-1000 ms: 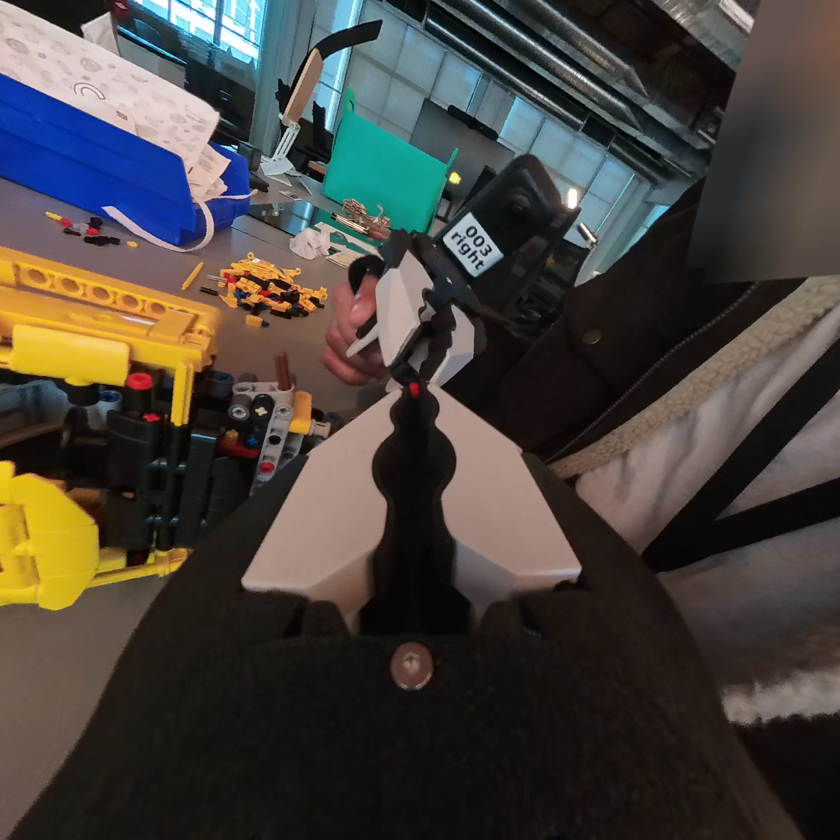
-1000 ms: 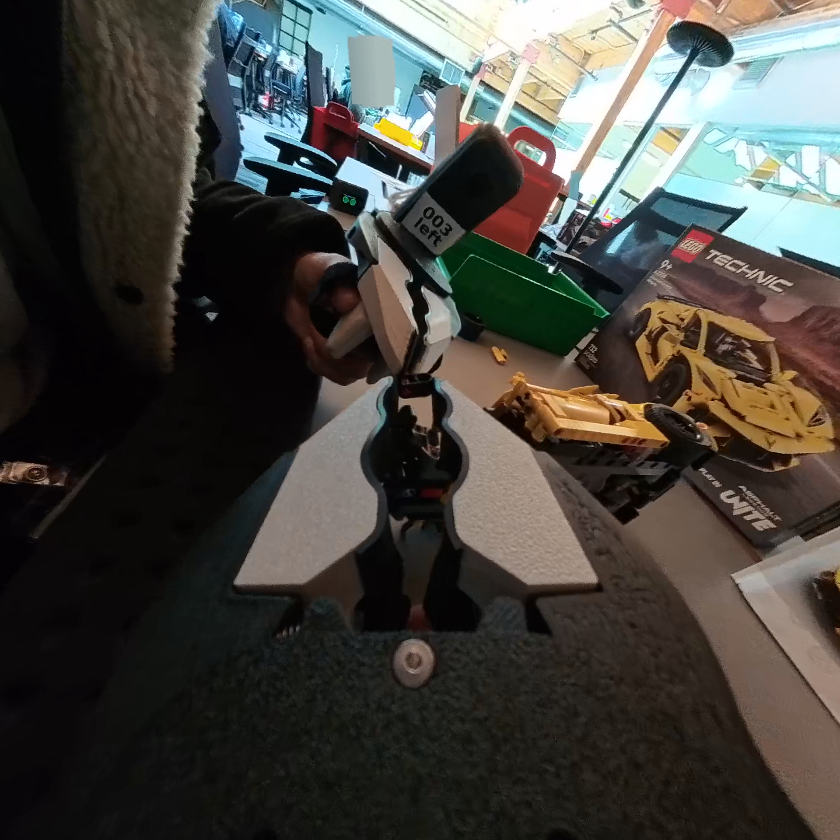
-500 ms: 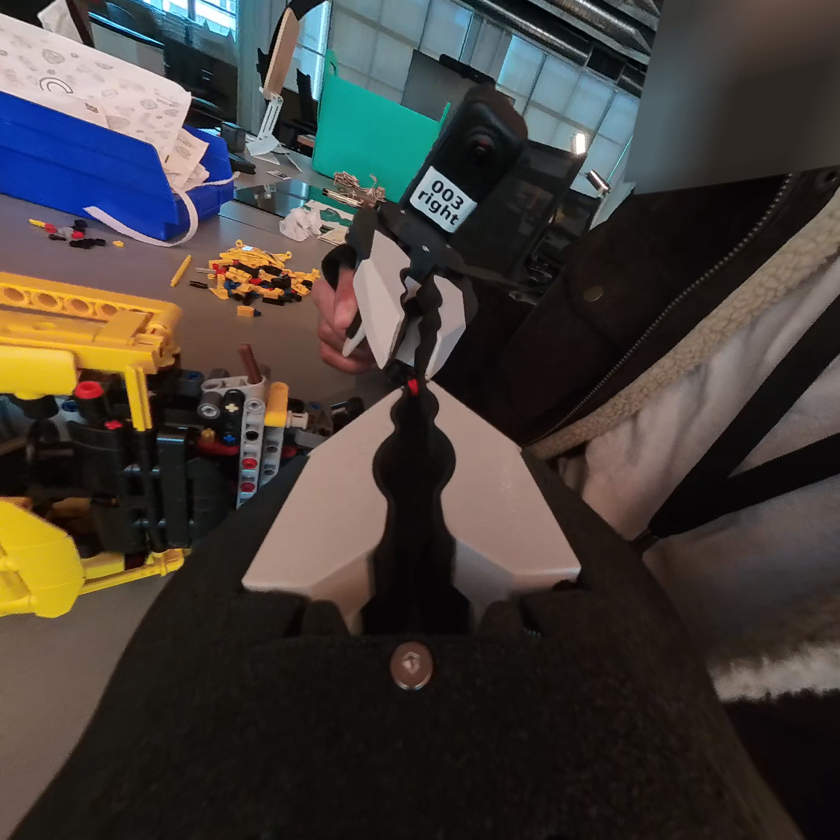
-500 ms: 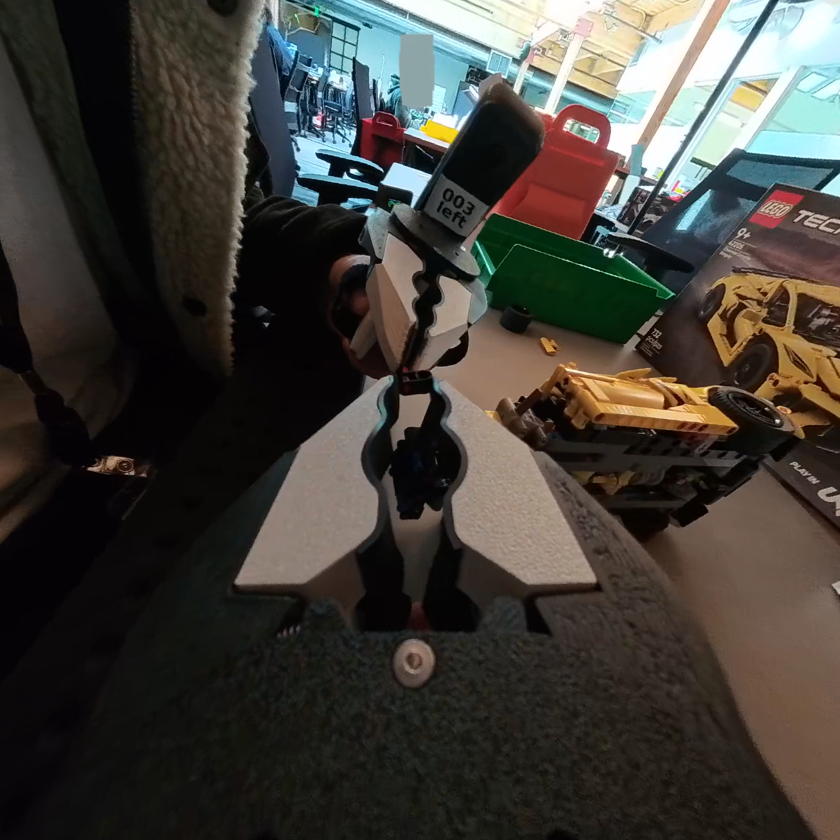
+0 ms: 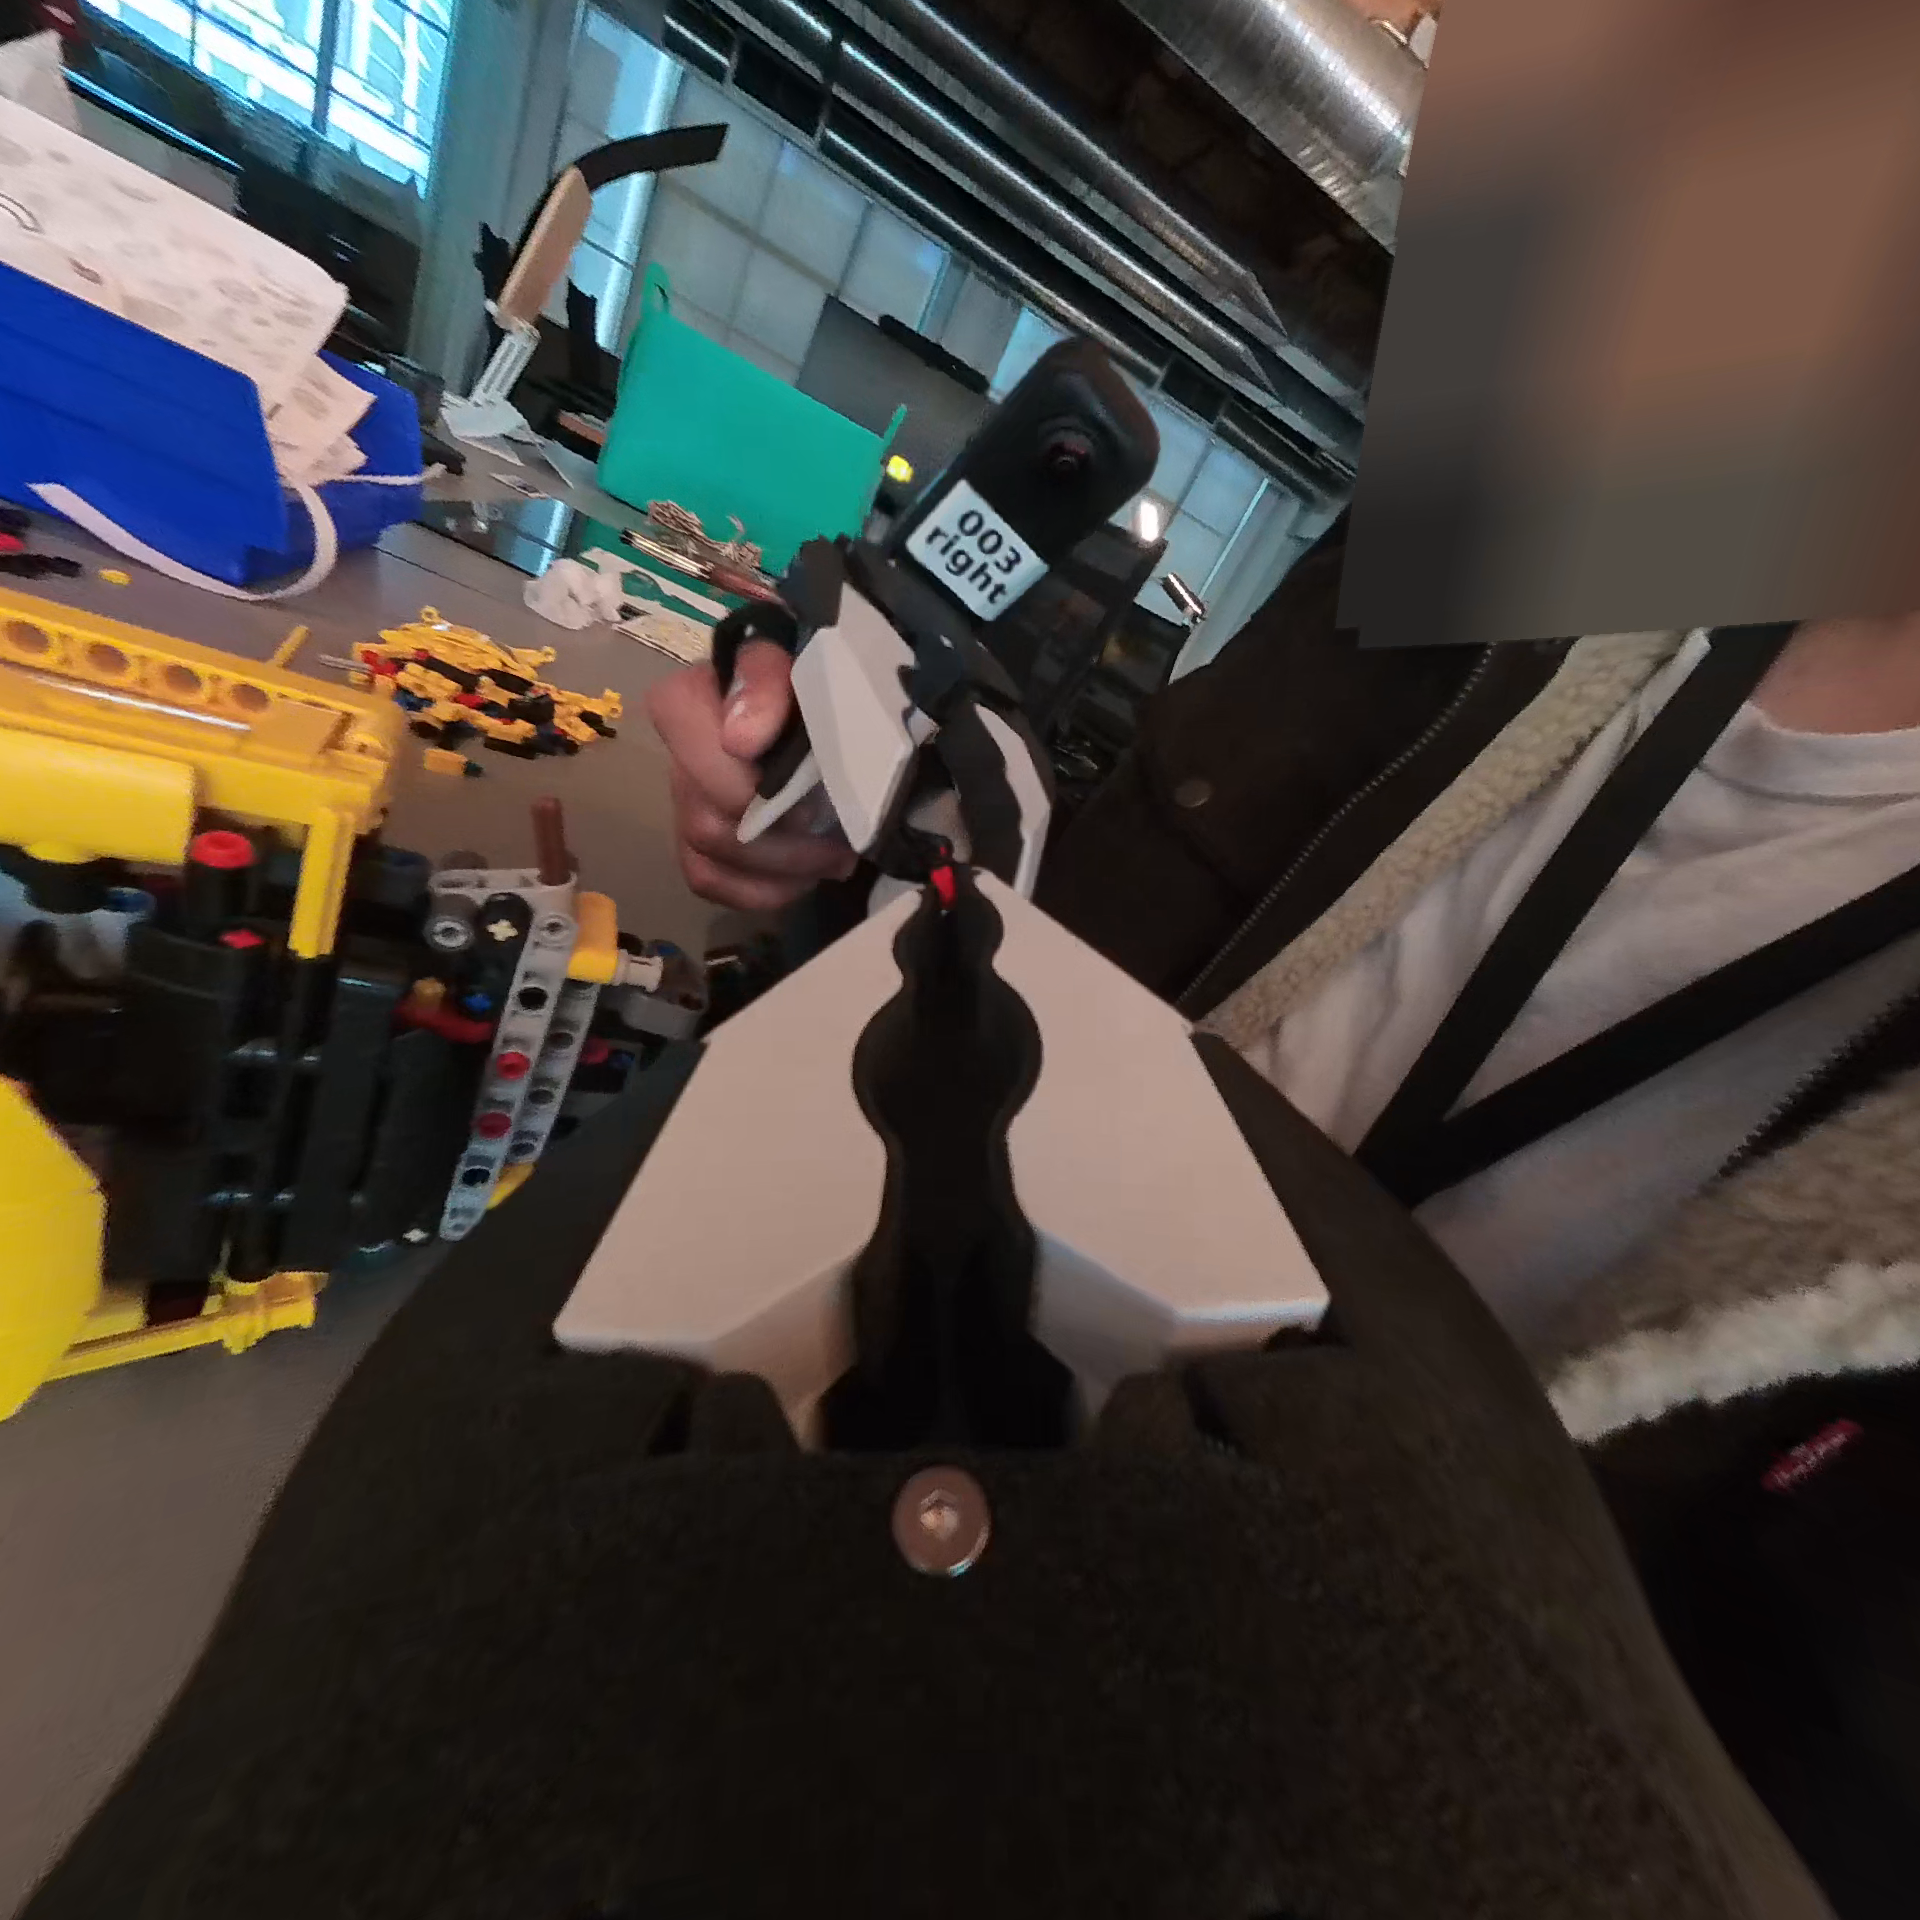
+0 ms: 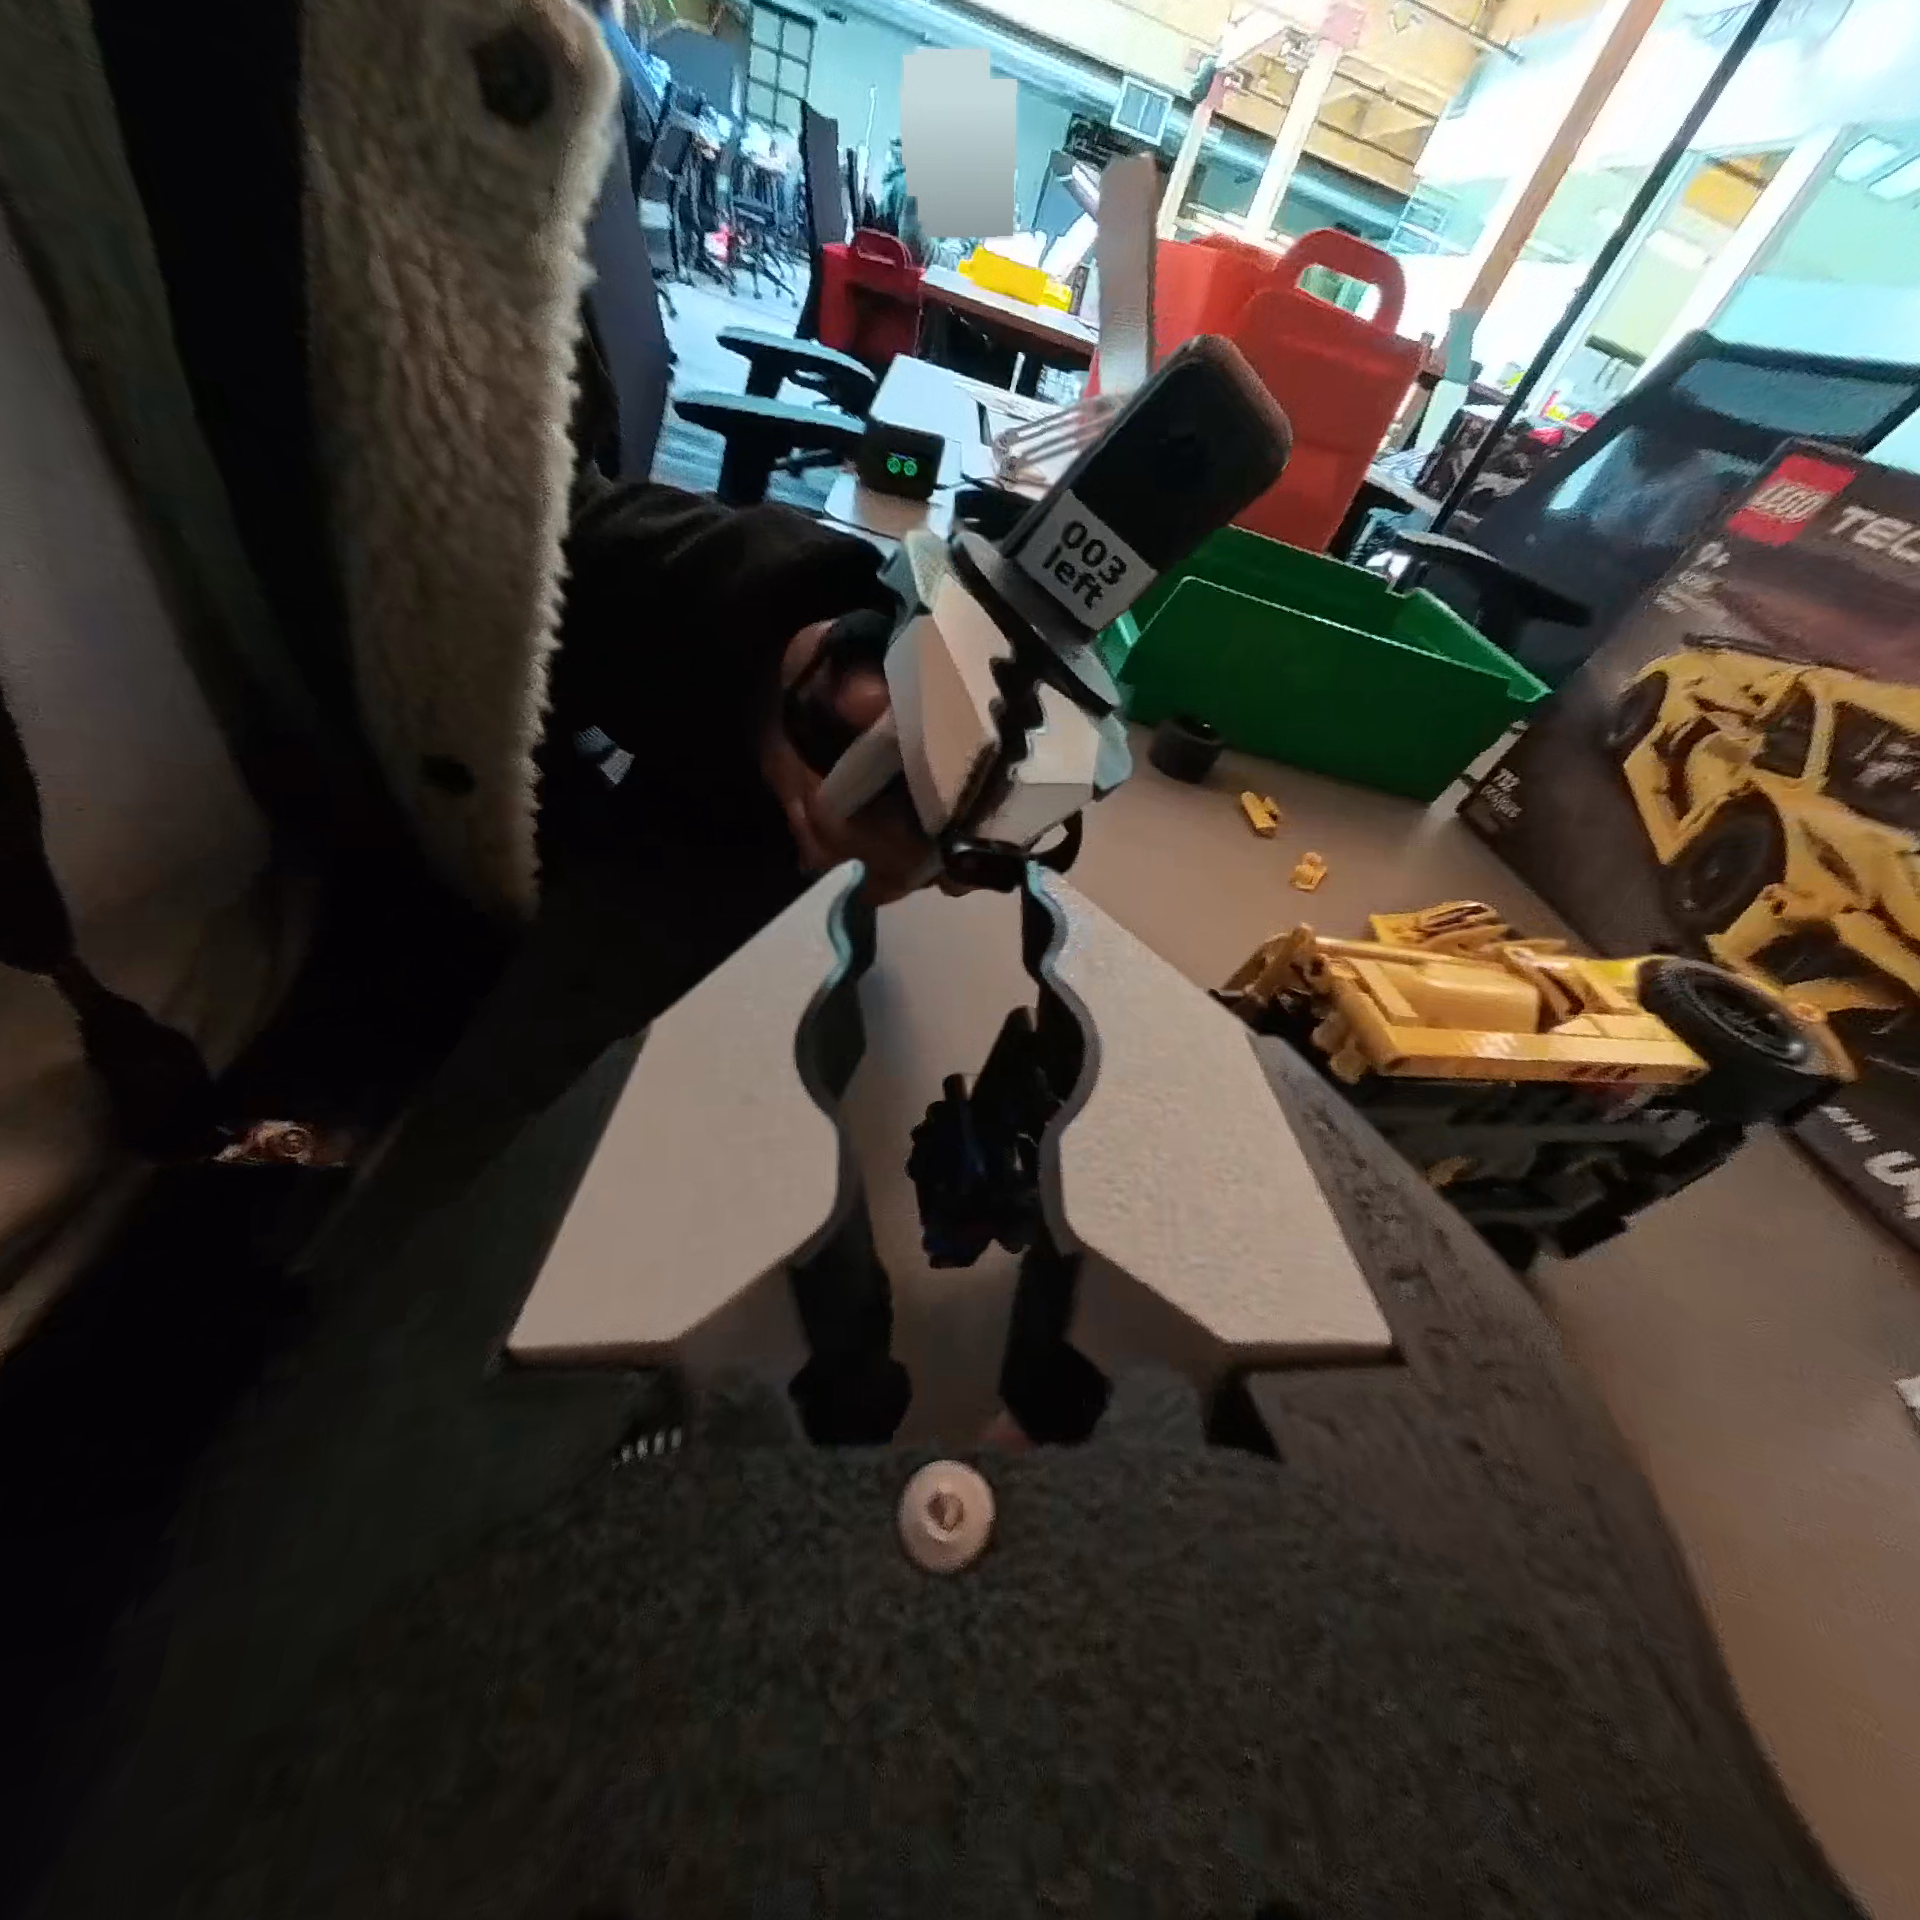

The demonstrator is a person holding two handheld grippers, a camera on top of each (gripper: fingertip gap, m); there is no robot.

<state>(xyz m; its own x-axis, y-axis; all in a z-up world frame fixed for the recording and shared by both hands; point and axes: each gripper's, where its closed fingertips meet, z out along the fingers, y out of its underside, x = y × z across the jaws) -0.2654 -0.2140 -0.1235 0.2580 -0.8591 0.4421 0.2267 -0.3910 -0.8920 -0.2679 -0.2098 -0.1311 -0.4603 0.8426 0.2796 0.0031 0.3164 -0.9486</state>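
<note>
The left tool [image 5: 940, 906], at frame centre, is closed on the tip of a small black toy-brick assembly with a red pin [image 5: 942, 883]. In the right wrist view the right tool [image 6: 948, 883] stands narrowly parted. The assembly [image 6: 977, 1153] hangs between its fingers against the right-hand one, with a gap on the other side. A yellow-and-black brick car [image 6: 1507, 1049] lies on the grey worktop [image 6: 1714, 1403] at right, with a green plastic bin [image 6: 1320, 665] behind it.
</note>
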